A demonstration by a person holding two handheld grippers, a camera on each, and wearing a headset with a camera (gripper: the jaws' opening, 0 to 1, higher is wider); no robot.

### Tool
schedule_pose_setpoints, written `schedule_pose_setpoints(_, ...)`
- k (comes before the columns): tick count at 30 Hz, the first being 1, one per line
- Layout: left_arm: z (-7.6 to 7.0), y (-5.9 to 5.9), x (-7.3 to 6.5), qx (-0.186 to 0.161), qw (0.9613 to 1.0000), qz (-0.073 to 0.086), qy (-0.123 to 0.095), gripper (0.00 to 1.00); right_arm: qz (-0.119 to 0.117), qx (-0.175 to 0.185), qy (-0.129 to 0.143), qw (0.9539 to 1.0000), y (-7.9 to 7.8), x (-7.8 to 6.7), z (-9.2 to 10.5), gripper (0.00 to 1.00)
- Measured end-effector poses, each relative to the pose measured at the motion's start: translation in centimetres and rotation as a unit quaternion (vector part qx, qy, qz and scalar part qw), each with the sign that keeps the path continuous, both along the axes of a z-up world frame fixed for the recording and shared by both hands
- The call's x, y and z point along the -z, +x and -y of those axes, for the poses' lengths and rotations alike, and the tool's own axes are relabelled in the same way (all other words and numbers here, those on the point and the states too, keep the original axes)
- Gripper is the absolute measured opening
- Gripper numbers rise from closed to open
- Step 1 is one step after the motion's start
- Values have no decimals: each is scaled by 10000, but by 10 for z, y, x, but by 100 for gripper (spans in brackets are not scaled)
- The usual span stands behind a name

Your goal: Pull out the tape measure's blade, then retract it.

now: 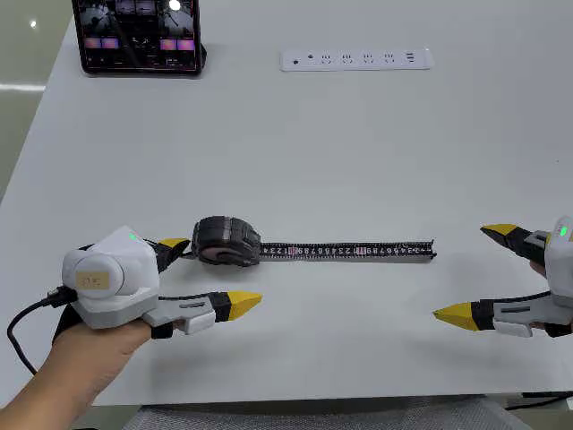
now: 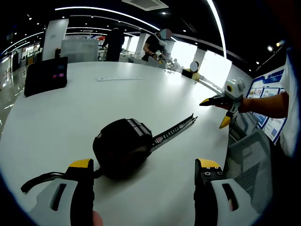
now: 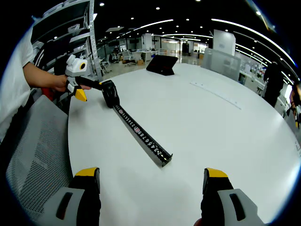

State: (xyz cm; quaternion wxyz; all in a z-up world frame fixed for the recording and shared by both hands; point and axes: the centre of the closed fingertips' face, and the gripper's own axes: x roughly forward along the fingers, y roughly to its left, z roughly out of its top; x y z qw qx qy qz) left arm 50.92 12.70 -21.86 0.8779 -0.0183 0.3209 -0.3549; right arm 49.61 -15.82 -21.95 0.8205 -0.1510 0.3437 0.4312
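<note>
1. The tape measure (image 1: 226, 242) has a squat, rounded black case with ribbed, rubbery-looking sides. It lies on the smooth white table (image 1: 358, 143), toward the near left.
2. Its blade (image 1: 349, 251) is out to the right, a thin dark strip lying flat on the table. It is printed with pale numerals and a few red marks and ends in a small upturned hook.
3. The left claw (image 1: 210, 273) has grey plastic jaws with pointed yellow tips. It stands wide open and grips nothing.
4. The case sits just right of that claw's far tip. I cannot tell whether the tip and the case touch.
5. In the left gripper view the case lies just beyond the left claw (image 2: 144, 164), closer to one jaw than the other.
6. The right claw (image 1: 472, 272), built the same, is spread wide and empty at the near right.
7. The blade's hook lies left of the right claw and apart from it. In the right gripper view the hook is ahead of the right claw (image 3: 151, 172), in line with the gap between its jaws.
8. A dark tablet (image 1: 139, 36) with a lit, glossy screen stands at the far left.
9. A flat white power strip (image 1: 355, 60) lies at the far middle.
10. A grey mesh chair (image 1: 313, 414) shows at the table's near edge.
</note>
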Motion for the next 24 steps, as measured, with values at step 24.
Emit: schedule_pose_setpoints(24, 9, 6, -1, -470, 9989, 15, -91, 87, -139, -454, -101, 9988, 4, 6, -4, 75)
